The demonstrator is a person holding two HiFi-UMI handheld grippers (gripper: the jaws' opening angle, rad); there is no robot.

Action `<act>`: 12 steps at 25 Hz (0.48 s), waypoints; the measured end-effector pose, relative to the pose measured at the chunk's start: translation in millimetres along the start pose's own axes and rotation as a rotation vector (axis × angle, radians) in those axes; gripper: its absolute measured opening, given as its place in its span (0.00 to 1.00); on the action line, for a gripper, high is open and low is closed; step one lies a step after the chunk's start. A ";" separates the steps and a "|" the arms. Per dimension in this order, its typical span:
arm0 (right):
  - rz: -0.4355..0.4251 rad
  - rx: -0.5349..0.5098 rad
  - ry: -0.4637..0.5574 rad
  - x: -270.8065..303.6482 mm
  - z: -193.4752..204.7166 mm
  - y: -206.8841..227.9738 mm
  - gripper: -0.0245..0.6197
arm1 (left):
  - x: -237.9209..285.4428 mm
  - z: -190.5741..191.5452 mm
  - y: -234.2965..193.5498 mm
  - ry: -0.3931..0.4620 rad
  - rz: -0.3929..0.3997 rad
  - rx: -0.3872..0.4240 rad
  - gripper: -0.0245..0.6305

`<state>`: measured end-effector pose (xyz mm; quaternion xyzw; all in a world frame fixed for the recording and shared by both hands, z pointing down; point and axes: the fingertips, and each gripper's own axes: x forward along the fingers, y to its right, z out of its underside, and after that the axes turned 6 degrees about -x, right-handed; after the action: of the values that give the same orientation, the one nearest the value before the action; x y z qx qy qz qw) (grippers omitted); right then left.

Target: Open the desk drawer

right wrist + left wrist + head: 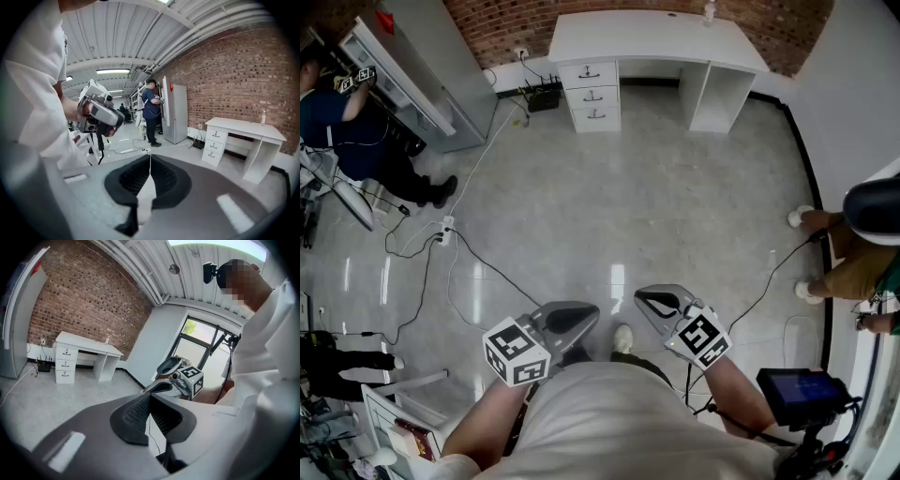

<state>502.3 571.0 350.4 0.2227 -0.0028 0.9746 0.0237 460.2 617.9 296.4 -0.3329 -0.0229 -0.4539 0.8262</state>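
Observation:
A white desk [656, 37] stands against the brick wall far across the room, with three shut drawers [592, 94] stacked on its left side. The desk [86, 345] shows small in the left gripper view, and the desk [246, 129] at the right of the right gripper view. My left gripper [581, 317] and right gripper [649, 302] are held close to my body, far from the desk. Both are shut, jaws touching, with nothing between them. The left gripper [150, 397] points toward the right one; the right gripper [150, 159] points across the room.
Cables and a power strip [445, 230] trail over the grey floor at left. A person [356, 131] works at a grey cabinet [422, 66] at the back left. Another person [853, 244] stands at the right. A tripod with a screen [802, 394] is beside me.

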 end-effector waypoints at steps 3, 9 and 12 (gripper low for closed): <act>-0.006 -0.010 0.001 2.1 -3.4 -2.0 0.05 | -2.8 -1.0 -3.0 -0.003 -0.010 0.000 0.04; -0.031 -0.018 -0.041 18.9 0.5 4.2 0.05 | -8.8 -12.3 -19.6 -0.007 -0.025 -0.001 0.04; -0.022 -0.018 -0.061 45.1 -1.9 24.1 0.05 | -9.2 -19.9 -49.8 0.001 -0.021 -0.022 0.04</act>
<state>459.8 548.9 368.4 0.2522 -0.0100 0.9669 0.0365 411.4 595.1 304.2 -0.3416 -0.0208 -0.4631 0.8176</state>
